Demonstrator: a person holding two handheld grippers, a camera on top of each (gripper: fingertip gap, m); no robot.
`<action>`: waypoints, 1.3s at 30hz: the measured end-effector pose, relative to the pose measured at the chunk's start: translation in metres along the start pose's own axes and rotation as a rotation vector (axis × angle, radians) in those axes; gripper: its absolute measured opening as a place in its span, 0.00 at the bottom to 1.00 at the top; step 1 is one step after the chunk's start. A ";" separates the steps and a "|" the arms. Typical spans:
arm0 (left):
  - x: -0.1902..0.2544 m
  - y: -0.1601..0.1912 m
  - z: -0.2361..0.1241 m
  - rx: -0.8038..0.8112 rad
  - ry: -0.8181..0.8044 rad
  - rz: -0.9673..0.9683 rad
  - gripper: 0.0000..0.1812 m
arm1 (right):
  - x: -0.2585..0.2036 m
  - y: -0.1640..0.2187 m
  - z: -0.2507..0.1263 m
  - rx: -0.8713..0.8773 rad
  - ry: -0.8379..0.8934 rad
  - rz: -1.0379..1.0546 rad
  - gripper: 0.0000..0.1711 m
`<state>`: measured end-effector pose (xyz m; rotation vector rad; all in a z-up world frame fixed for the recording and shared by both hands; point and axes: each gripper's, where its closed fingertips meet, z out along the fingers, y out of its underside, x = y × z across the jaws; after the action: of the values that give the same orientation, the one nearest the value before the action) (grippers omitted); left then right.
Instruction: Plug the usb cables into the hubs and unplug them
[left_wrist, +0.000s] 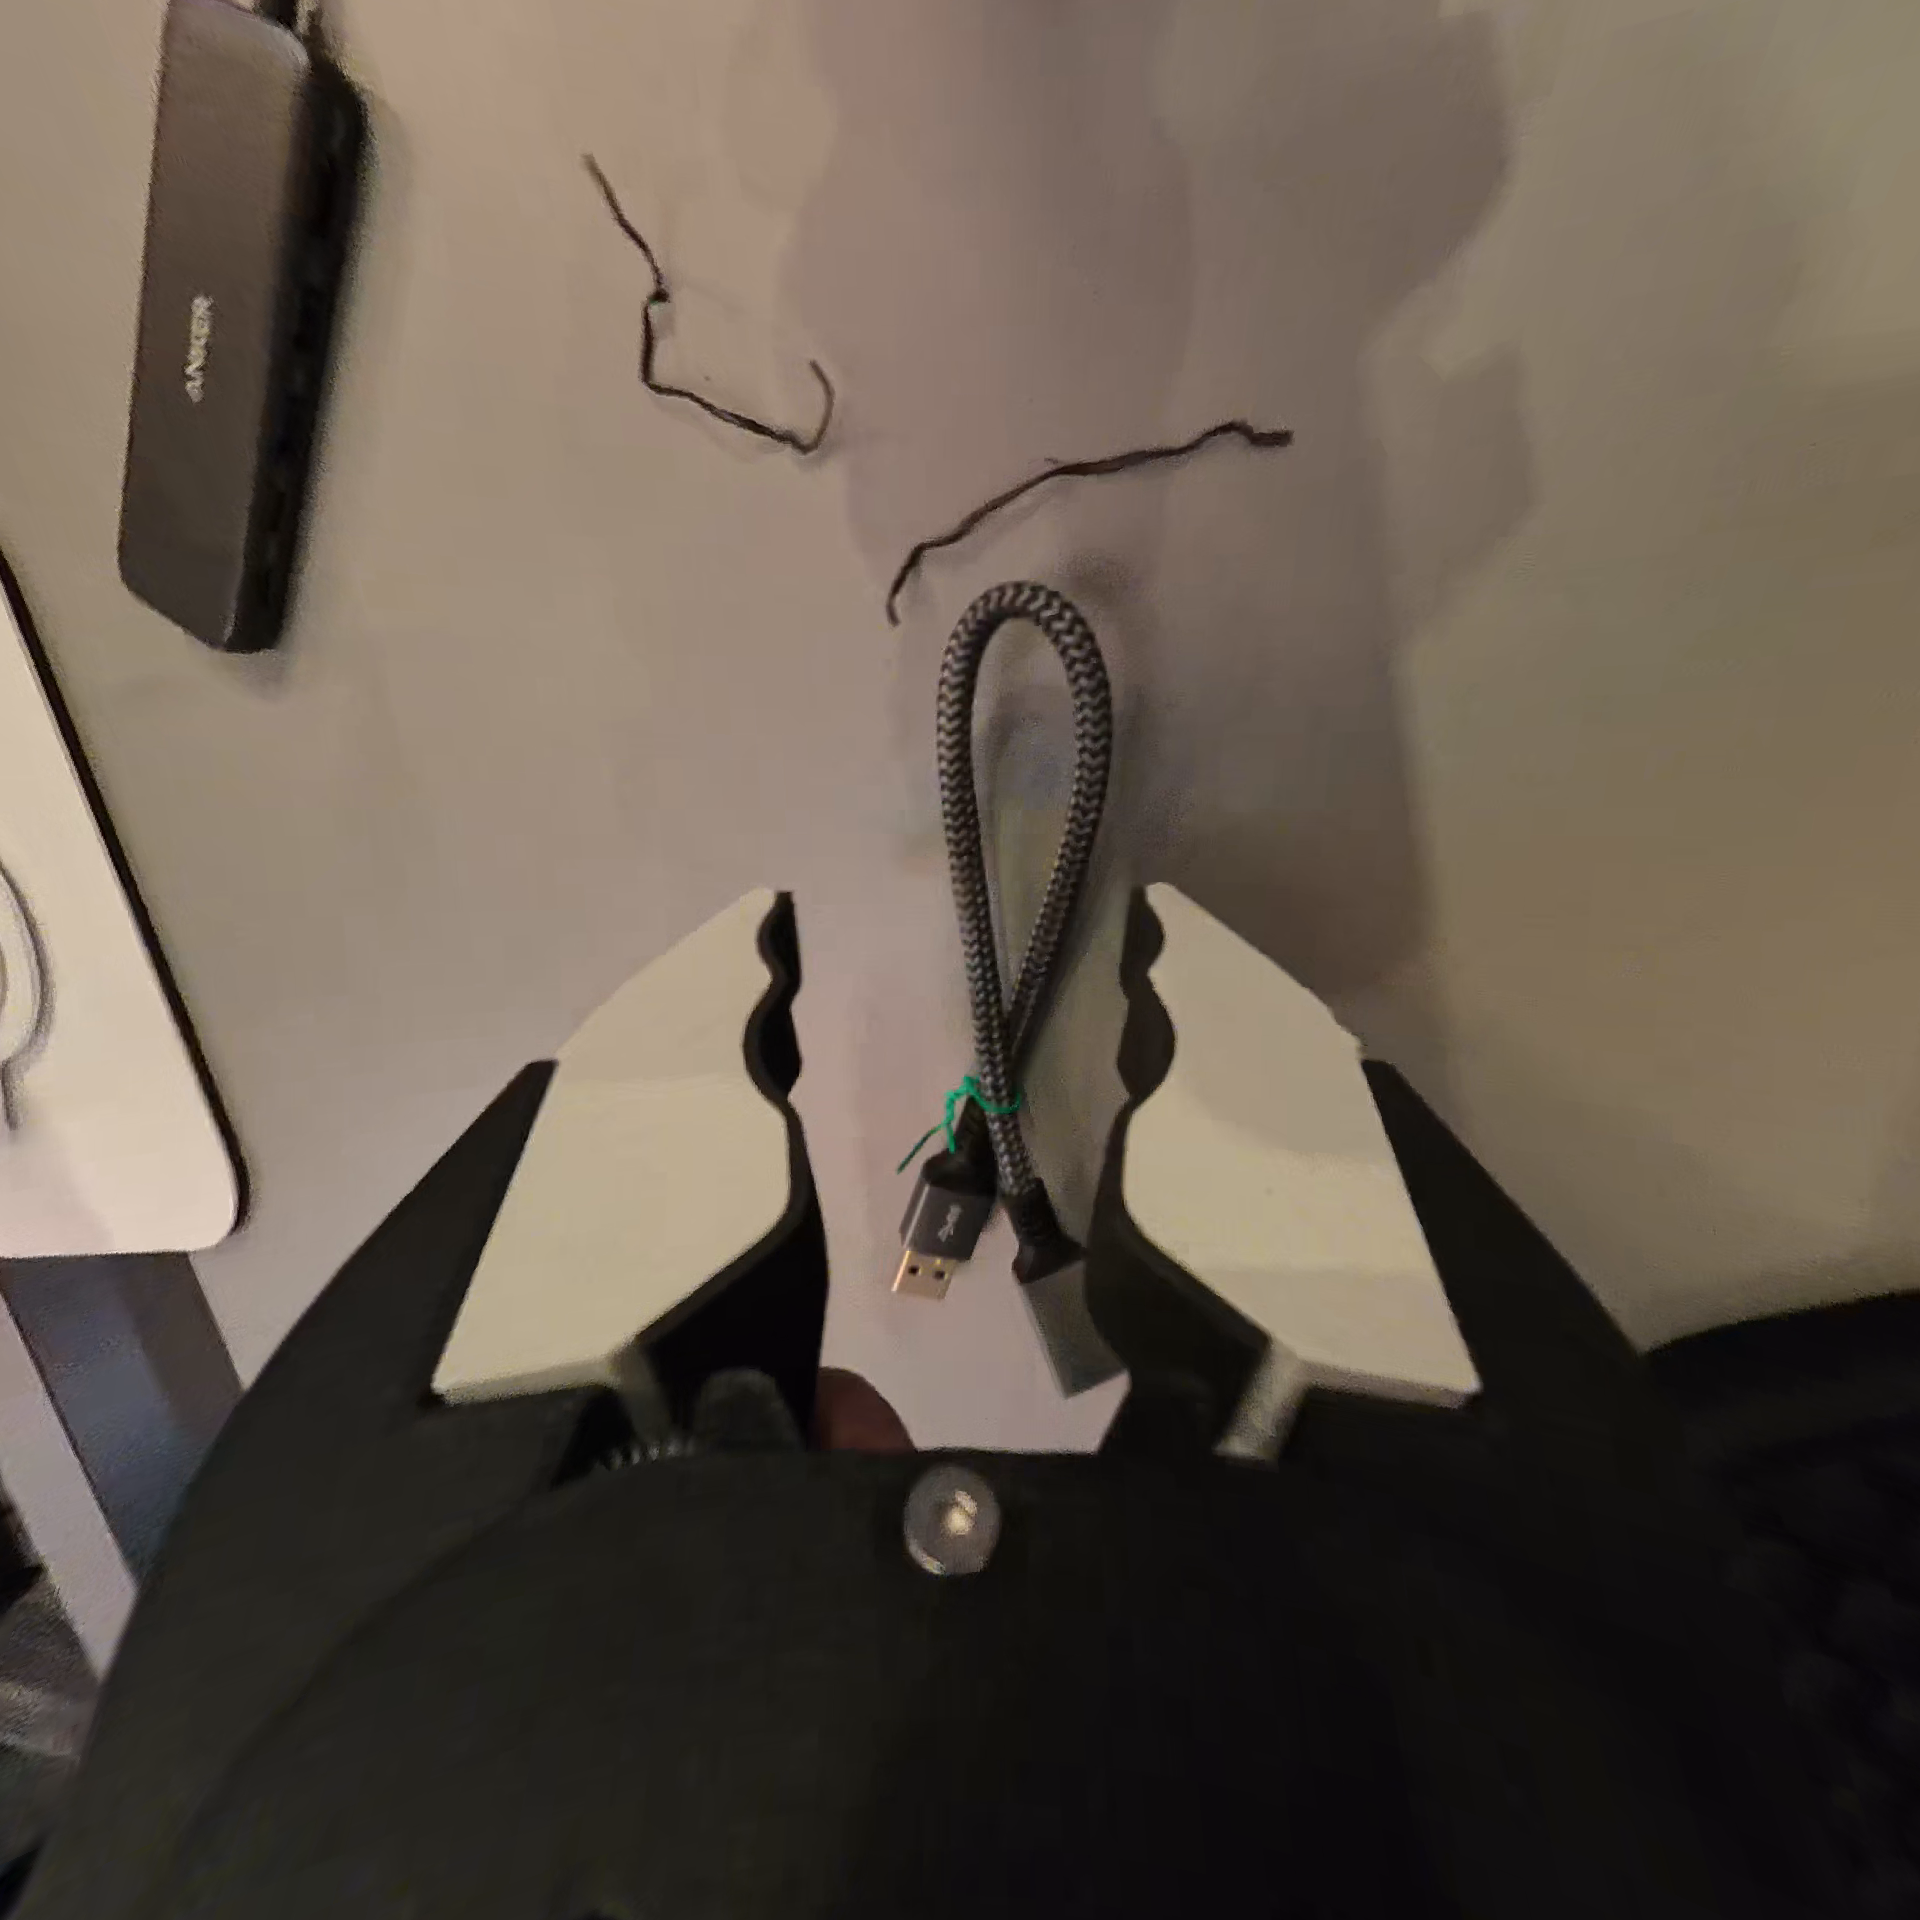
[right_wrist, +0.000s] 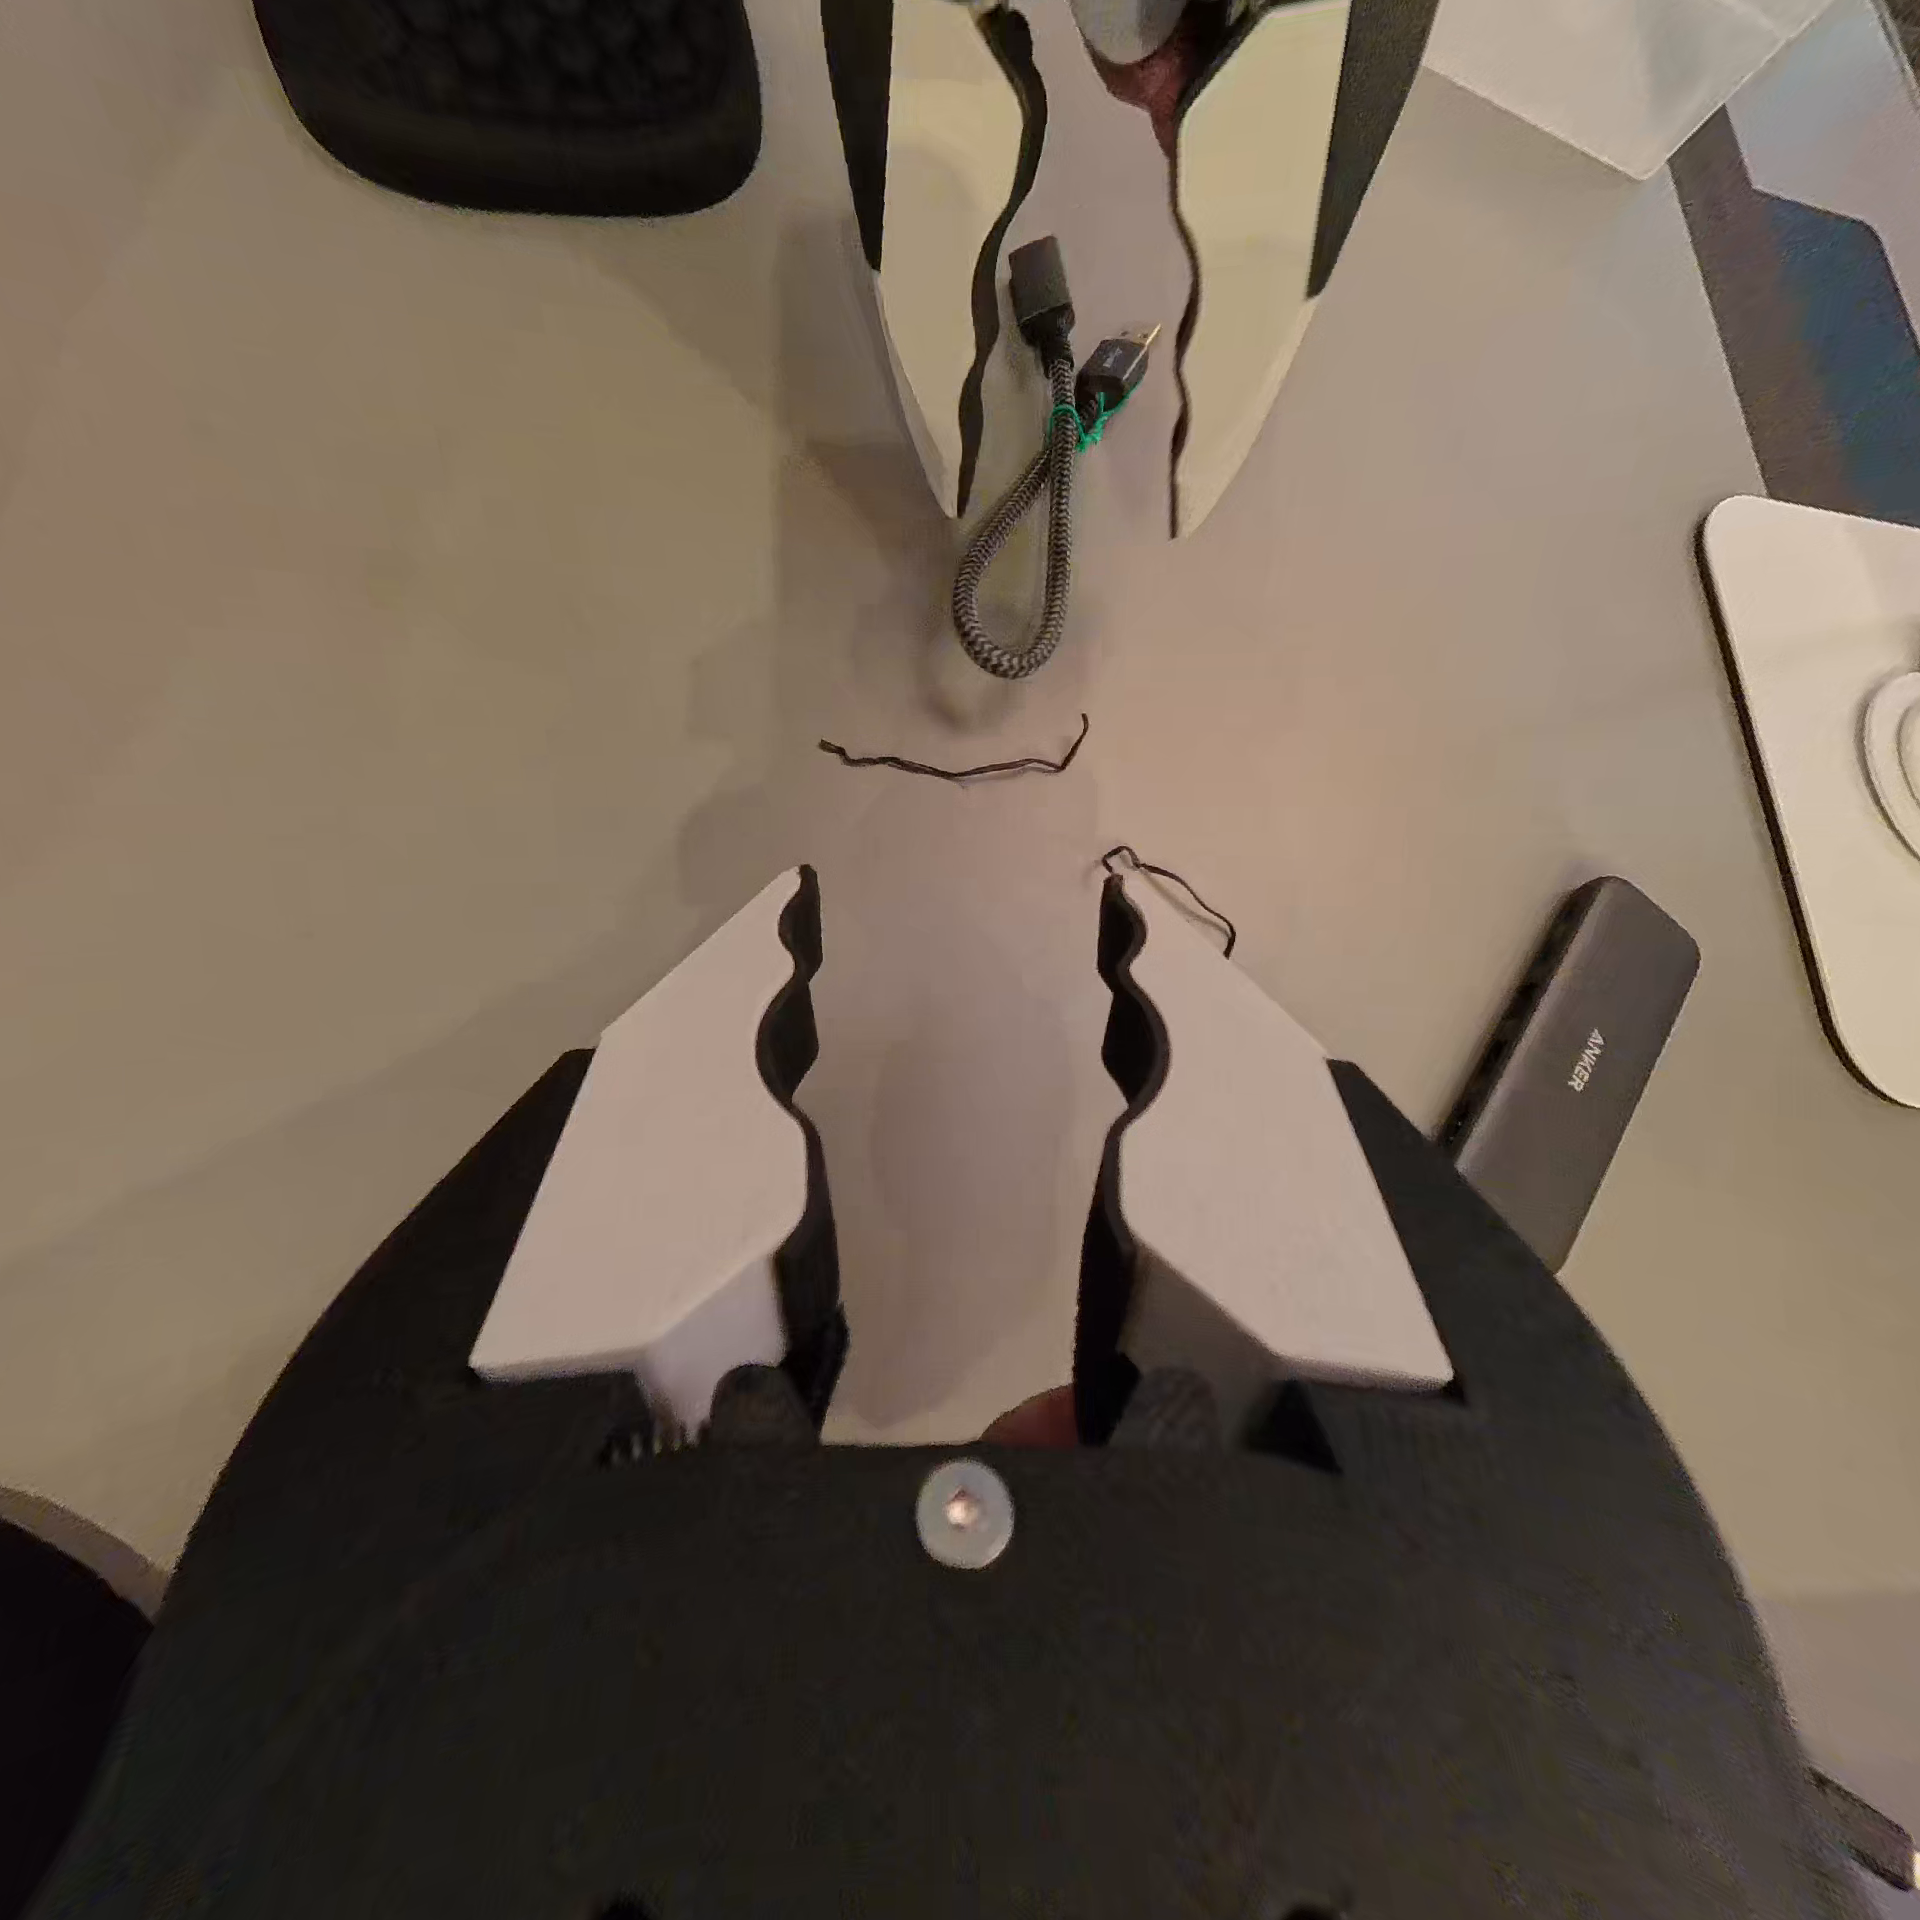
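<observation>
A short braided grey USB cable (left_wrist: 1023, 831) lies folded in a loop on the pale table, tied with green thread; its plug end (left_wrist: 930, 1242) and socket end (left_wrist: 1070, 1340) point toward me. My left gripper (left_wrist: 961, 904) is open, its fingers on either side of the cable, not touching it. The same cable (right_wrist: 1023, 540) and left gripper (right_wrist: 1065, 520) show at the top of the right wrist view. My right gripper (right_wrist: 956, 883) is open and empty over bare table. A dark grey USB hub (left_wrist: 234, 343) lies at upper left; it also shows in the right wrist view (right_wrist: 1569, 1070).
Two loose dark threads (left_wrist: 717, 343) (left_wrist: 1081, 488) lie beyond the cable. A white flat pad with dark edge (left_wrist: 94, 935) sits at left, and at right in the right wrist view (right_wrist: 1808, 769). A black rounded object (right_wrist: 509, 94) lies at top left there. Spacing between my two grippers at the tips: around 12 cm. The dark grey USB hub (left_wrist: 234, 343) is about 15 cm from both grippers' fingertips. It is also in sight in the right wrist view (right_wrist: 1552, 1050).
</observation>
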<state>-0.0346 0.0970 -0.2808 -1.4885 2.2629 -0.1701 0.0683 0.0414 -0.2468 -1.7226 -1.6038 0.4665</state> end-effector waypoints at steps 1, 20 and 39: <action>-0.003 0.000 -0.005 0.014 0.000 -0.014 0.34 | 0.002 0.000 -0.002 0.002 0.007 -0.001 0.30; -0.085 -0.053 -0.019 0.199 -0.166 -0.140 0.31 | 0.064 0.045 0.026 -0.255 0.213 -0.140 0.13; -0.126 -0.089 -0.030 0.294 -0.188 -0.110 0.30 | 0.071 0.050 0.031 -0.209 0.148 0.017 0.14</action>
<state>0.0706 0.1695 -0.1896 -1.4084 1.9161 -0.3625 0.0930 0.1199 -0.2882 -1.8796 -1.5768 0.1787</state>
